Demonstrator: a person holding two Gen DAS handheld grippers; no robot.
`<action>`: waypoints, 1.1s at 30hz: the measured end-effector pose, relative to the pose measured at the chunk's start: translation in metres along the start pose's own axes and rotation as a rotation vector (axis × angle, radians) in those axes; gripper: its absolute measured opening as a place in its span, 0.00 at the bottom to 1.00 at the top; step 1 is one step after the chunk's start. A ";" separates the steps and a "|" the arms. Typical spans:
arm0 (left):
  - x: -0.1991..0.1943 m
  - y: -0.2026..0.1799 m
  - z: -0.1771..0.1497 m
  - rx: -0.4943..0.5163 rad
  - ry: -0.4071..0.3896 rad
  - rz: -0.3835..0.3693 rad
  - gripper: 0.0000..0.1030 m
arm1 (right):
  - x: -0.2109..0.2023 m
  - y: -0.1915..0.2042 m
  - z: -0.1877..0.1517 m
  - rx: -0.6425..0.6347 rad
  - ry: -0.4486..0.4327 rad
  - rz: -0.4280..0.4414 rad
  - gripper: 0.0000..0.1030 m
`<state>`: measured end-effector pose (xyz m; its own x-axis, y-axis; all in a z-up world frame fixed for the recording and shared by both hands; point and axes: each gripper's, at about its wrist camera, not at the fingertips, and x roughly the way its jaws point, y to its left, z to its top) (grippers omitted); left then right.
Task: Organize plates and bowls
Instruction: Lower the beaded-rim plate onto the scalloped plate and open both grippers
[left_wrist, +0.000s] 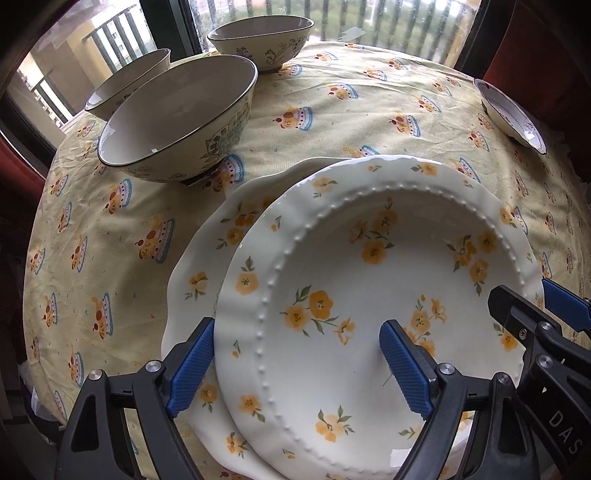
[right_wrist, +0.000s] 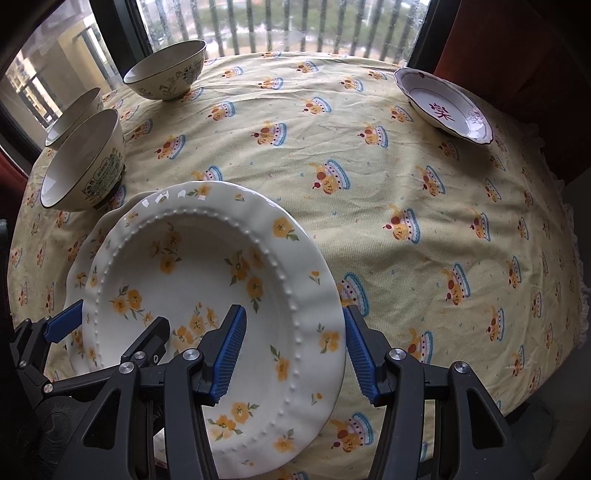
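Note:
A white plate with yellow flowers (left_wrist: 354, 295) (right_wrist: 192, 266) lies off-centre on a matching plate (left_wrist: 207, 258) (right_wrist: 79, 273) near the table's front edge. My left gripper (left_wrist: 299, 371) straddles the top plate's left rim. Its jaws stand wide, one pad outside the rim and one over the well, and neither presses on the plate. My right gripper (right_wrist: 295, 354) straddles the right rim, with its outer pad against the edge and its inner pad in the well, shut on the top plate. Three patterned bowls (left_wrist: 177, 122) (left_wrist: 125, 85) (left_wrist: 262, 37) stand at the back left.
A small white dish with a red mark (right_wrist: 443, 107) (left_wrist: 513, 114) sits at the back right. The yellow printed tablecloth (right_wrist: 406, 206) covers the whole table. A window with railings runs along the far edge, and red chair backs (right_wrist: 517, 44) flank the table.

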<state>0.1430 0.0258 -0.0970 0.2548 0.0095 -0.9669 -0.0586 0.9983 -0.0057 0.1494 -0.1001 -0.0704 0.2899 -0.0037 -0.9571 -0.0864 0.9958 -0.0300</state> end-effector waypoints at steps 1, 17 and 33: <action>-0.001 0.002 0.001 0.000 0.008 -0.004 0.87 | -0.003 0.000 -0.001 0.001 -0.005 -0.004 0.56; -0.019 -0.005 0.001 0.059 -0.016 -0.027 0.87 | 0.005 -0.012 -0.010 0.062 0.071 0.050 0.33; -0.021 0.016 -0.004 0.018 -0.041 0.023 0.87 | 0.017 0.011 -0.006 -0.012 0.092 0.027 0.37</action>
<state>0.1325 0.0411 -0.0778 0.2933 0.0343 -0.9554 -0.0472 0.9987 0.0213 0.1474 -0.0897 -0.0888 0.1988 0.0142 -0.9799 -0.1044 0.9945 -0.0068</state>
